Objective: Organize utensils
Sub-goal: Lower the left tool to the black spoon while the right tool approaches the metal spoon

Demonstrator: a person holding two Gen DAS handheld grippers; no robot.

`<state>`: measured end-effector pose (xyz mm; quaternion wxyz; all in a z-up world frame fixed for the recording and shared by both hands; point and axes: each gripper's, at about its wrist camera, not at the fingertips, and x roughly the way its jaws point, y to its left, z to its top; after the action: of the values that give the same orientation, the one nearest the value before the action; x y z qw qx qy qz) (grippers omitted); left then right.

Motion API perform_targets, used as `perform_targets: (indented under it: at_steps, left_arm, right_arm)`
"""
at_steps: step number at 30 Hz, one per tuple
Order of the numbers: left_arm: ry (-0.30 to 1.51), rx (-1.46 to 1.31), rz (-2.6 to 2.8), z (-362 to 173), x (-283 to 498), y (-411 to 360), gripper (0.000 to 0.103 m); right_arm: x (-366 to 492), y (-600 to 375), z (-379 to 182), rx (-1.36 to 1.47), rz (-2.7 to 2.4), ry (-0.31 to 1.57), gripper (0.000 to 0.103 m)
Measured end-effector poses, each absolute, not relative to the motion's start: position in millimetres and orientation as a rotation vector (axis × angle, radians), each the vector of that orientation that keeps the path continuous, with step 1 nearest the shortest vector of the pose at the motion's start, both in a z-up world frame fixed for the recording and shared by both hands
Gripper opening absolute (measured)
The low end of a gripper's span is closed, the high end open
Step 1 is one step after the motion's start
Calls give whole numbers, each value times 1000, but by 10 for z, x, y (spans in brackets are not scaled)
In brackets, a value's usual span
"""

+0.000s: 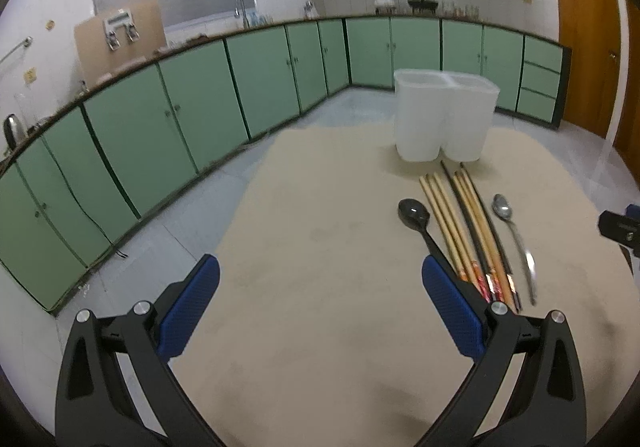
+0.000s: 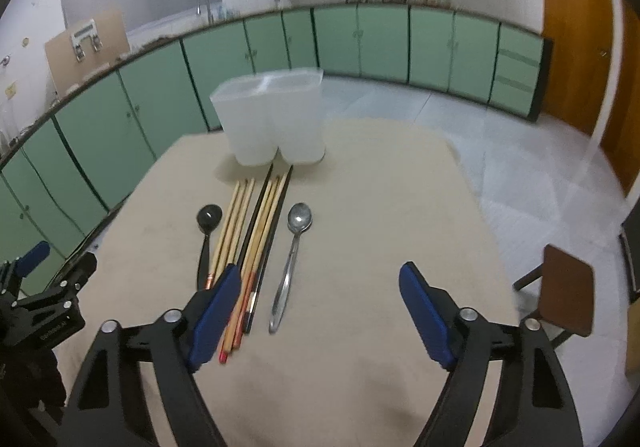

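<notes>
The right gripper (image 2: 320,311) hangs above the near end of the worktop (image 2: 380,207) with its jaws apart and nothing between them; the steel spoon (image 2: 294,259) lies just ahead, nearer its left finger. The left gripper (image 1: 320,311) is likewise spread and empty, off to the left of the row. That row holds a black spoon (image 2: 208,231), a bundle of chopsticks (image 2: 256,231) and the steel spoon side by side, handles toward the grippers, with the white two-compartment holder (image 2: 272,119) standing just beyond their tips. The step in hand looks like an approach for a first pick. To do it well, straddle one handle squarely, probably the steel spoon's since it lies apart from the chopsticks, then close low near the handle end.
</notes>
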<state>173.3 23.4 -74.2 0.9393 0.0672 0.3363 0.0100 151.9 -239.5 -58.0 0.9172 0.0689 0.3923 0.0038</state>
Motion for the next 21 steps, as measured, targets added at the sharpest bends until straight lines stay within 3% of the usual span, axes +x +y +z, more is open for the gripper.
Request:
perform_targets:
  at_steps: [5,9,21]
  left_arm:
    - [775,116,2,-939,2160,228,81]
    - [828,108,2,-1053,2382,217,80]
    - [880,120,-37,-1192,2752,49,80]
  right_arm:
    - [2005,-2355,-857,135,32,906,66]
    - [2294,-2318,-1056,136,48,968,55]
    - [2791,-2198,-1309,109,64,1043,40]
